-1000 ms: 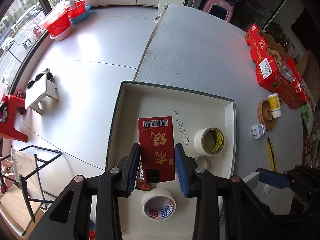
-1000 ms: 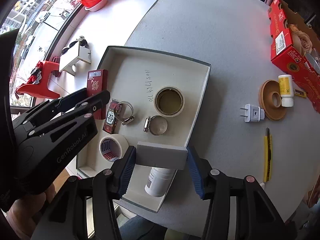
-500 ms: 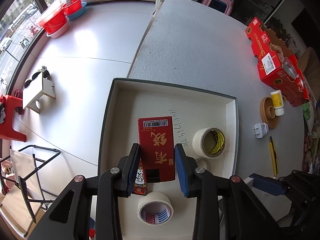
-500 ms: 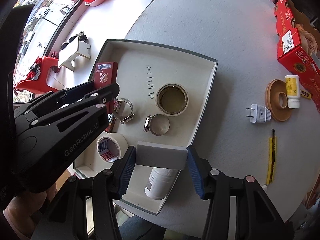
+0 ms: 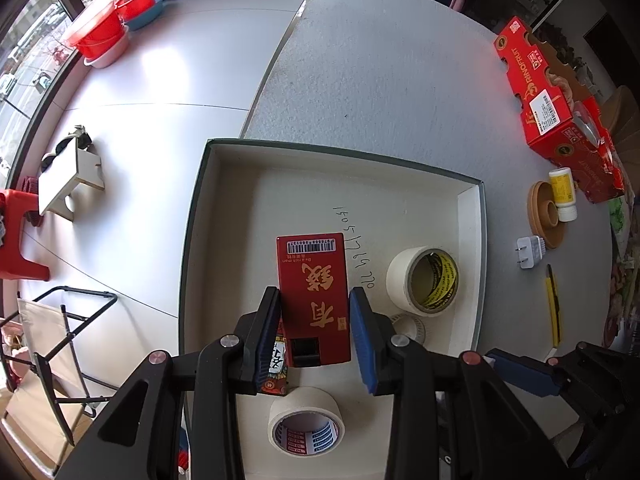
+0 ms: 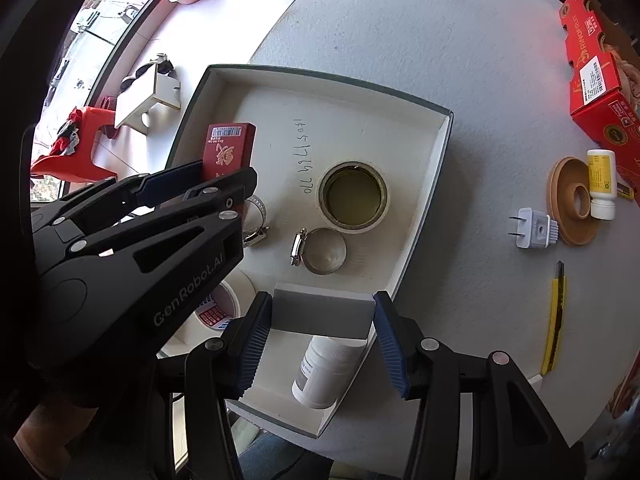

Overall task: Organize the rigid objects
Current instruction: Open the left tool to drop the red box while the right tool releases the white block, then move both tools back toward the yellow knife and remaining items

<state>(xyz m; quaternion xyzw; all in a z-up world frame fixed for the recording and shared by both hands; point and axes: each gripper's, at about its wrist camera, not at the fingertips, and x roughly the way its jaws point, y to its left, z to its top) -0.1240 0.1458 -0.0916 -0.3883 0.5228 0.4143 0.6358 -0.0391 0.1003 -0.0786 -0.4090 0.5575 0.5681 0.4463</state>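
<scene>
A grey rectangular block (image 6: pixel 320 312) is clamped between the fingers of the right gripper (image 6: pixel 320 330), held over the near edge of the white tray (image 6: pixel 424 200). Just beneath it a white bottle (image 6: pixel 324 372) lies on its side in the tray's near corner. The left gripper (image 5: pixel 314 334) is pointed down into the tray, and its fingers are pressed on the sides of a red box with gold characters (image 5: pixel 314 292); whether the box rests on the tray floor cannot be told. Below that gripper a roll of white tape (image 5: pixel 306 420) is seen, and beside the box a small dark packet (image 5: pixel 276 364) is partly hidden. Farther in, two metal hose clamps (image 6: pixel 320 250) lie near the middle, just in front of a larger tape roll (image 6: pixel 354 198), with handwritten digits (image 6: pixel 302 156) marked on the tray floor beyond. On the grey worktop (image 6: pixel 400 40) past the tray are found a yellow utility knife (image 6: pixel 554 320), a white plug adapter (image 6: pixel 534 228), a tan wooden ring (image 6: pixel 574 200) with a small yellow-labelled bottle (image 6: pixel 600 184) on it, and a red fruit carton (image 6: pixel 596 68) farthest off.
</scene>
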